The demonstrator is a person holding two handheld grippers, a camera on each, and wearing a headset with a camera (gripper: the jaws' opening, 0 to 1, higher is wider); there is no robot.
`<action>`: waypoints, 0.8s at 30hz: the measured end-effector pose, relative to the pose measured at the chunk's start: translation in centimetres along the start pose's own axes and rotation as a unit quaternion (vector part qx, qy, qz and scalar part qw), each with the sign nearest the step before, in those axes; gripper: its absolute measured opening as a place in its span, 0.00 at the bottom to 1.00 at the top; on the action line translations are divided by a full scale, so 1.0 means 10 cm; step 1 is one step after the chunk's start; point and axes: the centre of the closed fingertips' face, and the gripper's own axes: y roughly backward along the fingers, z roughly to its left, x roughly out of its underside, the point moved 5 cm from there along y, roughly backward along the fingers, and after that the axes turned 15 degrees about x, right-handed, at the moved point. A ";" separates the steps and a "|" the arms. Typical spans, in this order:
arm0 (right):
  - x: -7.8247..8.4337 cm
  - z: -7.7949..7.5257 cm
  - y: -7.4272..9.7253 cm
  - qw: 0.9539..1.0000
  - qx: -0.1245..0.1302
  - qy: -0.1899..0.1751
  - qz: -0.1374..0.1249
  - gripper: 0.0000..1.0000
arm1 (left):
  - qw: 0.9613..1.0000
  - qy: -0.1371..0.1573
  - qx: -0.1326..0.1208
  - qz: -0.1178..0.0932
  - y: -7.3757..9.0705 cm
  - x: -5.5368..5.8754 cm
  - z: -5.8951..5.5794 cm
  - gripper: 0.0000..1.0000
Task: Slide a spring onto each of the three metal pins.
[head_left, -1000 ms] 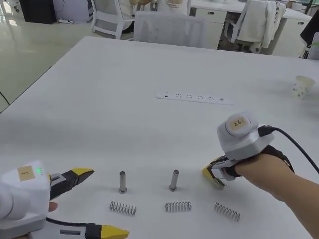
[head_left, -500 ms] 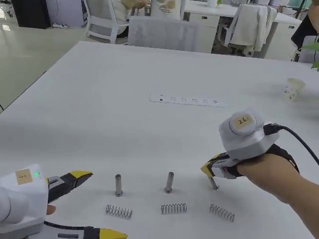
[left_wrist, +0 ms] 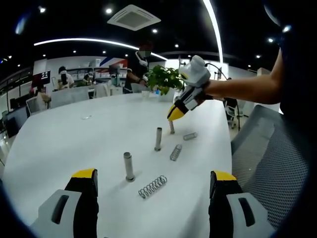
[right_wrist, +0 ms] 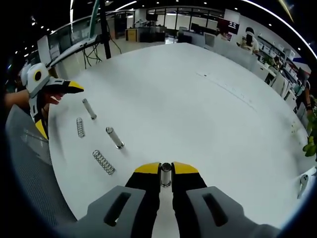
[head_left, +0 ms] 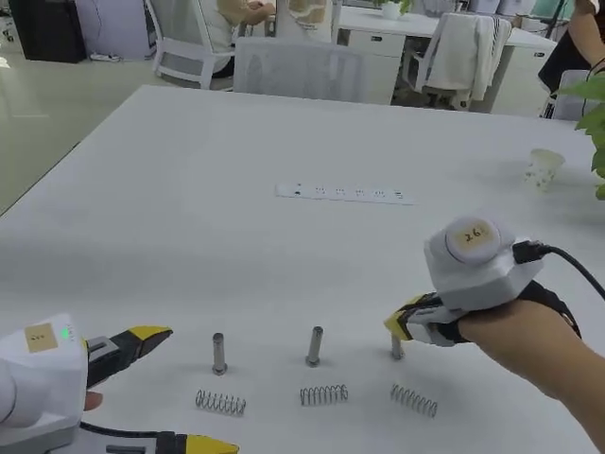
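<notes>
Right gripper (head_left: 395,326): your jaws are pinched on the right pin (head_left: 397,350), near its top.
Change: that pin hung tilted a second ago; it now stands upright at the right end of the row.
Other two pins (head_left: 314,346): upright, bare.
Springs (head_left: 323,394): three, flat, just near the pins.
Left gripper (left_wrist: 153,176): spread, empty, near left.
Meaning: the pins look set; you likely thread the springs next.

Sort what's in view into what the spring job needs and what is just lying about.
For the job: left pin, middle pin, right pin clamped in the right gripper; left spring, middle spring, right spring, all lying loose; the open left gripper.
Lying about: power strip, paper cup, plant leaves.
</notes>
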 end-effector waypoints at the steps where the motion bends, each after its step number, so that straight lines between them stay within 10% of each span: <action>1: 0.01 0.00 0.01 1.000 0.001 -0.001 0.000 0.05 | 1.000 -0.001 0.000 0.000 0.00 0.00 0.00 0.91; 24: 0.09 -0.03 0.08 1.000 0.003 -0.003 -0.003 0.06 | 1.000 -0.005 0.003 0.000 -0.01 -0.02 -0.05 0.91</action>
